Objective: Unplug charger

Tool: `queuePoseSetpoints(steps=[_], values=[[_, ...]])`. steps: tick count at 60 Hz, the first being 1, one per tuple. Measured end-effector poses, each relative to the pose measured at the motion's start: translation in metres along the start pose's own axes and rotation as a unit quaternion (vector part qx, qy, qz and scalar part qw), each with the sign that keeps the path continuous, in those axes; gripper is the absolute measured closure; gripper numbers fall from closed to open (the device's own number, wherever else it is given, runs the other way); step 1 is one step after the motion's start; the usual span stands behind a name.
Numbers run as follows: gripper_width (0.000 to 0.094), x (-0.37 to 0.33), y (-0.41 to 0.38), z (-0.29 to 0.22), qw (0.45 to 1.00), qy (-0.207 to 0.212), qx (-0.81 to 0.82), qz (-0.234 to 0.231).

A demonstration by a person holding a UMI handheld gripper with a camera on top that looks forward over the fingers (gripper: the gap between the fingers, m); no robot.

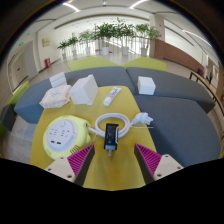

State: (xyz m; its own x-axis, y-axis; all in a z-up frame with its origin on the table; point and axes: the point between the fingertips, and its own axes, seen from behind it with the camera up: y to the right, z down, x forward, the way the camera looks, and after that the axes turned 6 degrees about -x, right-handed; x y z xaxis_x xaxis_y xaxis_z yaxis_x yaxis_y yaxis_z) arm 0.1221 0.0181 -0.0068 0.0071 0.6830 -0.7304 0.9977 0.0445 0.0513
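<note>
From the gripper view, the gripper (108, 160) hangs above a yellow table (150, 140) with its fingers spread wide apart and nothing between the pink pads (148, 158) — it holds nothing yet. The charger (110, 132), a white block with a dark lower face, stands just ahead of the fingers and roughly on their midline, beside a round yellow-green power strip (66, 132); a white cable (132, 121) loops from the charger toward the far side of the table. Whether the charger actually sits in a socket of the strip or just next to it cannot be made out. To do the step well, I would bring the fingers down squarely on either side of the charger body, close on its flat sides rather than the cable, and pull straight along the prong axis so the light strip is not dragged along. Farther off lie white boxes (84, 90). No brand, label or writing is legible anywhere.
</note>
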Motion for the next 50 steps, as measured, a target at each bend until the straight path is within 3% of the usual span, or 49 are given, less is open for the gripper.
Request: queuePoseSetpoints(steps=[8,20,29,42,50], values=[[0.0098,-0.046,-0.002,0.007,1.0,0.008,0.0,-0.009],[0.0095,-0.136,-0.009,0.019,0.997,0.061,-0.036,0.013],[0.0087,-0.189,-0.04,0.03,0.994,0.097,-0.057,-0.002],[0.0092,-0.225,-0.048,0.042,0.989,0.118,-0.091,0.012],[0.0092,-0.229,-0.062,0.046,0.989,0.129,-0.071,-0.022]])
